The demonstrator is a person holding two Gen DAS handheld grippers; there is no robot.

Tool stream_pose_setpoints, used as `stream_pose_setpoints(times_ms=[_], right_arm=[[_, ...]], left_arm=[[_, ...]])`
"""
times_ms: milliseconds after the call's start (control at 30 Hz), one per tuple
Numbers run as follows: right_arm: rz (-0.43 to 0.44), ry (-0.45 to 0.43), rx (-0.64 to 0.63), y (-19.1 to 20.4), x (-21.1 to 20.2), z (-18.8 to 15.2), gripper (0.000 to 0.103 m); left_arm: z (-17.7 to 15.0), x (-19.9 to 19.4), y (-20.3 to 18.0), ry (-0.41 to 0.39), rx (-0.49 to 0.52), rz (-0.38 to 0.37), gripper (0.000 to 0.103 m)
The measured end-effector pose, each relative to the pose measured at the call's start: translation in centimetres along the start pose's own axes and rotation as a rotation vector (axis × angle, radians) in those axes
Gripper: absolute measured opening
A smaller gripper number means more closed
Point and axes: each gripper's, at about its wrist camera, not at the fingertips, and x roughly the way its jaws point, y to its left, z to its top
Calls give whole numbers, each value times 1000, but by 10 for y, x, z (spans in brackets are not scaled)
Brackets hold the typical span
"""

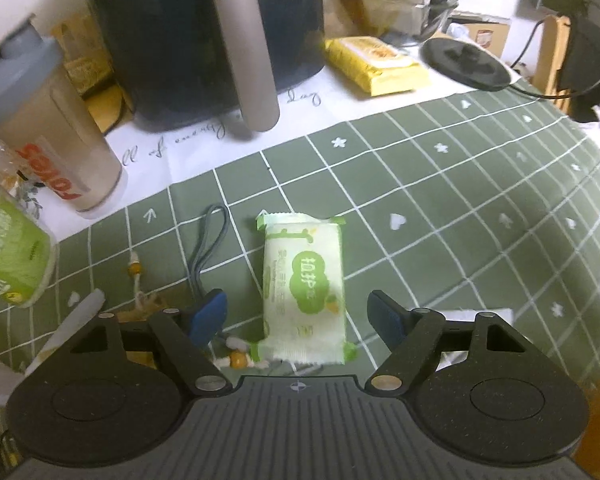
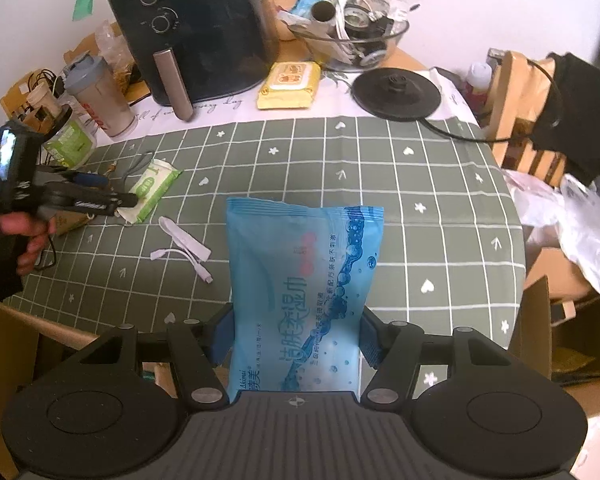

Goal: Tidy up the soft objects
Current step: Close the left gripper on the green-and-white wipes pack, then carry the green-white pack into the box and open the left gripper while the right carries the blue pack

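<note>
Left claw [image 1: 298, 316] stands open, low in its frame, and the small white-and-green soft tissue packet [image 1: 304, 284] lies on the green checked table [image 1: 460, 220] between the blue pads, touching neither. The packet's long axis runs away from the claw, toward the top of the frame, so the jaws would close across its short width. Right claw [image 2: 296, 336] grips the large blue wet-wipe pouch [image 2: 300, 280] by its sides. A glass bowl [image 2: 396, 38], upper right, holds mixed clutter; an open cardboard box [image 2: 540, 320] shows at right, contents unclear.
</note>
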Motion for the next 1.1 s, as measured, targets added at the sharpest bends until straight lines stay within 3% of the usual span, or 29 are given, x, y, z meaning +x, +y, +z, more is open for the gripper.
stream_pose_setpoints(times_ms=[167,233,300,567,1100], right_arm=[[-7,11,21,-6,-2,-8,64],[-10,14,31,-8,-2,-9,64],[-12,16,37,-9,-3,-11,64],[-21,7,45,-11,-5,-13,64],[-8,-55,10,3,-33,-5,64]], left_arm=[[3,26,0,46,-6,10,69],[2,33,1,60,-4,-3,62],[3,33,5,51,-33,-44,47],[4,23,3,75,-34,-69,47],[-7,-66,-2,-90,-52,-135,47]])
